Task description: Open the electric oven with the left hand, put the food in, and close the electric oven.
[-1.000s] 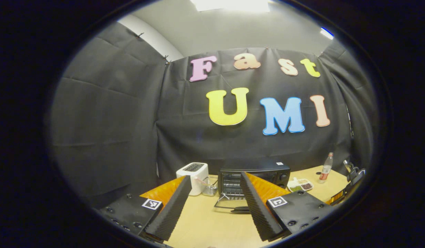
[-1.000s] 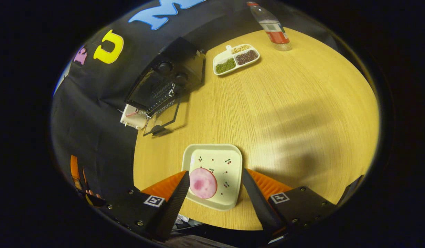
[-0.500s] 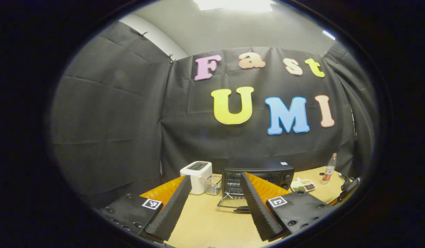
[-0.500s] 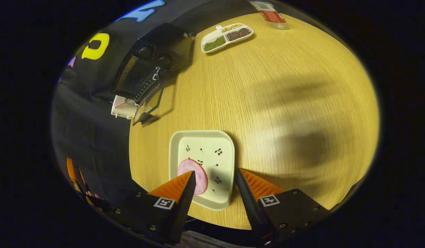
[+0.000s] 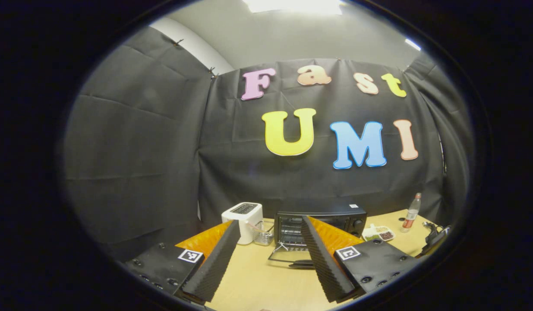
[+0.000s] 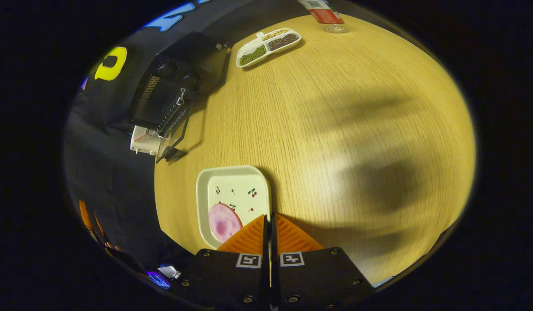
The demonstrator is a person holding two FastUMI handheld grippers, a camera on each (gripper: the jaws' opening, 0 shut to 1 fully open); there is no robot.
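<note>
The black electric oven (image 5: pixel 320 216) stands at the back of the table with its glass door (image 5: pixel 292 255) folded down flat. My left gripper (image 5: pixel 269 221) is open, held back from the oven and facing it, nothing between its fingers. In the right gripper view the oven (image 6: pixel 180 65) and its lowered door (image 6: pixel 173 134) lie at the upper left. A white square plate (image 6: pixel 231 190) with cherry prints carries a round pink ham slice (image 6: pixel 224 216). My right gripper (image 6: pixel 268 216) is shut on the plate's near right rim.
A white toaster (image 5: pixel 242 216) and a clear wire basket (image 5: pixel 264 233) stand left of the oven. A divided snack tray (image 6: pixel 268 41) and a bottle (image 6: pixel 322 13) sit to its right. The wooden table (image 6: pixel 335 129) stretches wide to the right of the plate.
My right gripper moved toward the plate's right rim and shut on it. The left gripper stayed open and nearly still.
</note>
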